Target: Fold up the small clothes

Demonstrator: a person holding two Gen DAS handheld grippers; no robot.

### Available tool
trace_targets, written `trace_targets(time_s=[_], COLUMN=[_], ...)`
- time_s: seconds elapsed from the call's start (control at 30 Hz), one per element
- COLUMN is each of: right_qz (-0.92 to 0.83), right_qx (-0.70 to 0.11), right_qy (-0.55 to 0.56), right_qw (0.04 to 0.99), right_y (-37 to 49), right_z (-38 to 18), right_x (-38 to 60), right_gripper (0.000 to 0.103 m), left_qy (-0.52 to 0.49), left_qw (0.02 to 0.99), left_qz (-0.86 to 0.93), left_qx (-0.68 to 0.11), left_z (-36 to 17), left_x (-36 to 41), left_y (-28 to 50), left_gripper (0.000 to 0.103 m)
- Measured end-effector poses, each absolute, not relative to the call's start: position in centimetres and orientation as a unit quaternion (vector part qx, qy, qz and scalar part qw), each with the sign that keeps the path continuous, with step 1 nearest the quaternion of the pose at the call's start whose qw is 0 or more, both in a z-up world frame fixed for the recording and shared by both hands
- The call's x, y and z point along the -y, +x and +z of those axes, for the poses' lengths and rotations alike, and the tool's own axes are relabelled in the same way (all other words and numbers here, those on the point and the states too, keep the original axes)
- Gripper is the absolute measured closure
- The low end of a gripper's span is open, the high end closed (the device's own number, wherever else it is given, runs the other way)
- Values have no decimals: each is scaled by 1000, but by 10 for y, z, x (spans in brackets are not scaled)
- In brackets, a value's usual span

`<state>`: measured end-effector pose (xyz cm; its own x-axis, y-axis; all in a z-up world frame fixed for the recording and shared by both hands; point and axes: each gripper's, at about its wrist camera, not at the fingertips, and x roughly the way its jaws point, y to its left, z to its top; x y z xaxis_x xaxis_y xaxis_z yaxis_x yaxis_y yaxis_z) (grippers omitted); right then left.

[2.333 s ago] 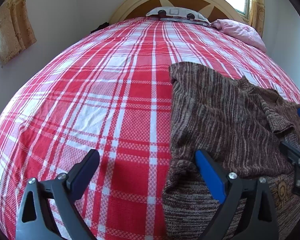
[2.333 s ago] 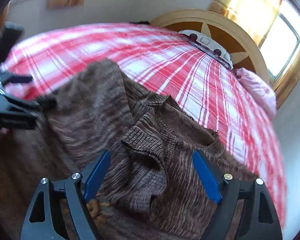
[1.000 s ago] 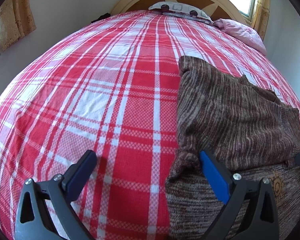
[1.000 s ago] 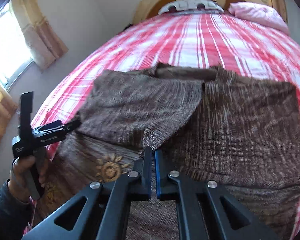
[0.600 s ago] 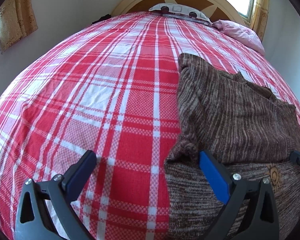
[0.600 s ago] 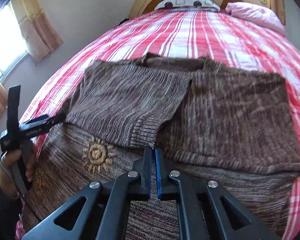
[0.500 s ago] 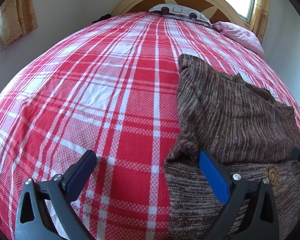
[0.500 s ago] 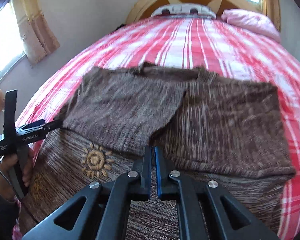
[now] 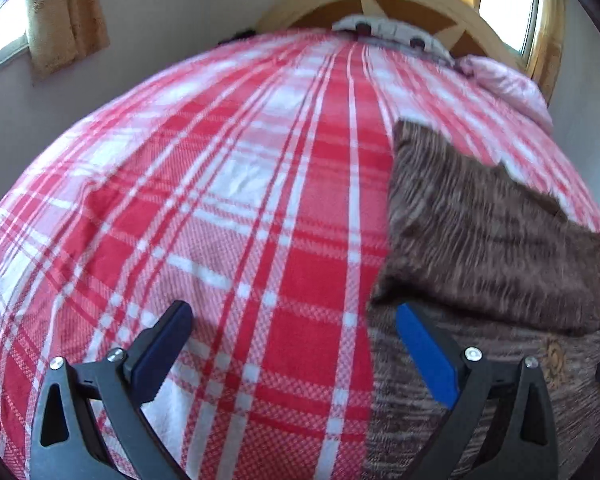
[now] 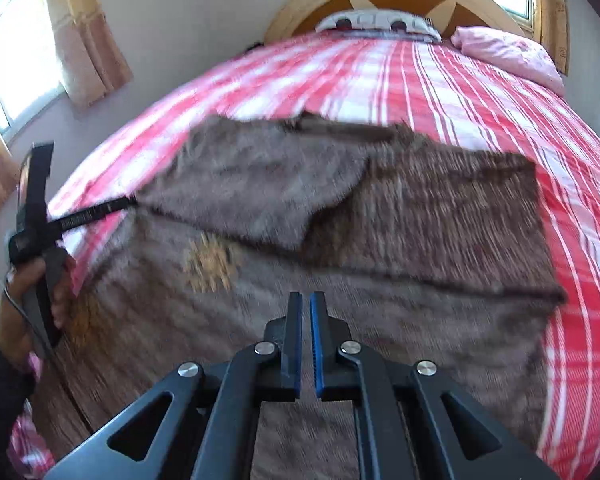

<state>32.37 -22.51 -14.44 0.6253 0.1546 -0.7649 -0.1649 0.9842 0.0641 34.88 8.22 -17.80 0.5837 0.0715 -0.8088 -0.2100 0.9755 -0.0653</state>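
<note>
Sweater (image 10: 380,280) lies flat on the bed (image 9: 220,200), both sleeves now folded across its chest, so with the right gripper (image 10: 305,312) pinched empty and the left gripper (image 9: 292,328) spread wide, halving looks next.

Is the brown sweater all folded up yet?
Not yet. Both sleeves of the brown sweater already lie folded across its front. The right tongs are shut and hold nothing; the left tongs are open at its edge. The bottom half with the sun pattern looks unfolded.
</note>
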Motion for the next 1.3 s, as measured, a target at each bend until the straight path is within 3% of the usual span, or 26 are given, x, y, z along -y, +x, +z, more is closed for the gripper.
trace_targets(time_s=[0.07,0.1,0.33,0.77,0.9,1.3], right_qz=[80,74,91,88,90,75], right_qx=[-446,-453,-430,-413,-409,-394], right_qy=[-13,-16,34,23,29,31], right_qw=[891,888,897,906,908,916], right_y=[319,317,296,232,214,169], right_z=[-159,-166,-164,-162,-160,-163], right_x=[231,233,247,241,243,245], right_gripper=[95,82,72,70,61,60], left_qy=[-61,-52,-7,0,4,0], left_qw=[885,885,899,918,921,921], left_qz=[81,83,63,4,-5,-26], left_qx=[-454,-455,-433,-396,-389,-388], left_z=[-178,-178,-164,-137,-134,-139], left_x=[-77,-74,-55,-37,-31,-32], left_y=[350,348,316,231,211,150], left_gripper=[0,0,0,0,0,0])
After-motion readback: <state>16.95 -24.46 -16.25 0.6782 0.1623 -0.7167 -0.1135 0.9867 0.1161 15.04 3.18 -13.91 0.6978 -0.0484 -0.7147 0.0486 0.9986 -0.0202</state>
